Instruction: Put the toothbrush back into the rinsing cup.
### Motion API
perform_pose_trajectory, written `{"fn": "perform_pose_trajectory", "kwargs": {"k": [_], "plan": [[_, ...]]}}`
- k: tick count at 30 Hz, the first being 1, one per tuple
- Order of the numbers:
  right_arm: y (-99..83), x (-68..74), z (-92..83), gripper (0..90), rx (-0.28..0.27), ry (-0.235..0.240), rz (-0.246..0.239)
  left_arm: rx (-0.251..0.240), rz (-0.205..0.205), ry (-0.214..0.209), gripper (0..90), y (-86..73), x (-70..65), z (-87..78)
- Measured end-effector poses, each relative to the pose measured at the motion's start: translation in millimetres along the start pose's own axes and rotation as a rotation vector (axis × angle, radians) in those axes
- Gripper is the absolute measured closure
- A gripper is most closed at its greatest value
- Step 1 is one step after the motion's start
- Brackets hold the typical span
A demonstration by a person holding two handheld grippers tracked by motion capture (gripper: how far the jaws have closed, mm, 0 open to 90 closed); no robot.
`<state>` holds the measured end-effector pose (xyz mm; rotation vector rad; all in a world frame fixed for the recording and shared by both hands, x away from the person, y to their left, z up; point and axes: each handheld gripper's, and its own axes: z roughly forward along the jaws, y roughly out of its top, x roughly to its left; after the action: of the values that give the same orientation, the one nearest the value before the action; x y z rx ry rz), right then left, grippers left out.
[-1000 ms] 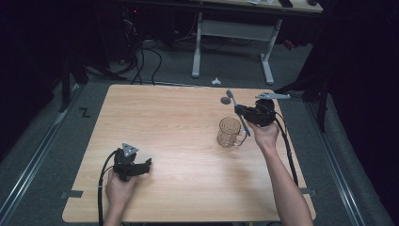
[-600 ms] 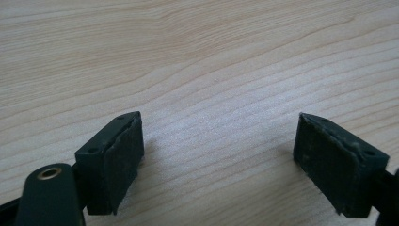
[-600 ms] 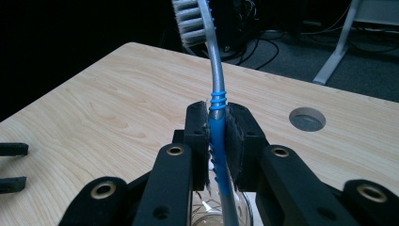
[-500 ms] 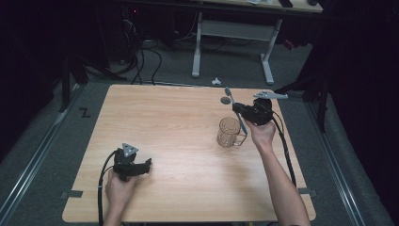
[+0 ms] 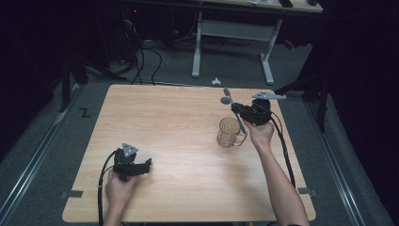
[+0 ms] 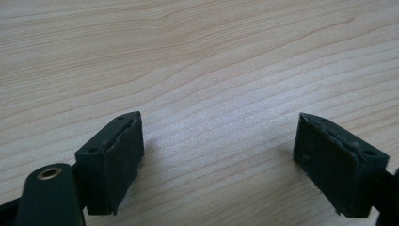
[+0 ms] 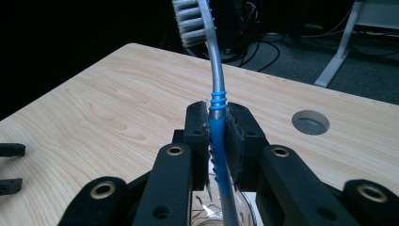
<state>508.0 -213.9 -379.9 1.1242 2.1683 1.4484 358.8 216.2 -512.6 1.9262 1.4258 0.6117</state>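
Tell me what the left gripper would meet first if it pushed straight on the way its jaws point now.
Probably nothing: the left gripper rests low on the table, jaws open and aimed across bare wood. The glass mug stands farther off, seemingly to one side of that line, though depth is hard to judge.

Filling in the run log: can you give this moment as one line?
right gripper: shut on toothbrush | toothbrush: handle end in glass mug | left gripper: open, low over table
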Motion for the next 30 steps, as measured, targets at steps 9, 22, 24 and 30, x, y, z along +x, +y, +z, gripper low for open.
{"fn": "perform_pose_trajectory", "kwargs": {"k": [9,22,24,30], "plan": [[-0.2,1.6,-1.0,79.4,0.001,0.001,-0.008,0.003,0.003,0.000,17.2,0.1,0.1,-0.2],[-2.1,0.8,-0.3,79.5,-0.015,0.004,-0.007,0.001,0.001,0.000,17.2,0.1,-0.1,-0.1],[-3.3,0.1,0.7,79.5,-0.016,0.008,-0.004,0.002,0.003,0.000,17.2,0.1,0.0,-0.2],[-4.4,0.7,0.2,79.4,-0.015,0.009,-0.004,0.003,0.003,0.000,17.2,0.1,0.1,-0.2]]}}
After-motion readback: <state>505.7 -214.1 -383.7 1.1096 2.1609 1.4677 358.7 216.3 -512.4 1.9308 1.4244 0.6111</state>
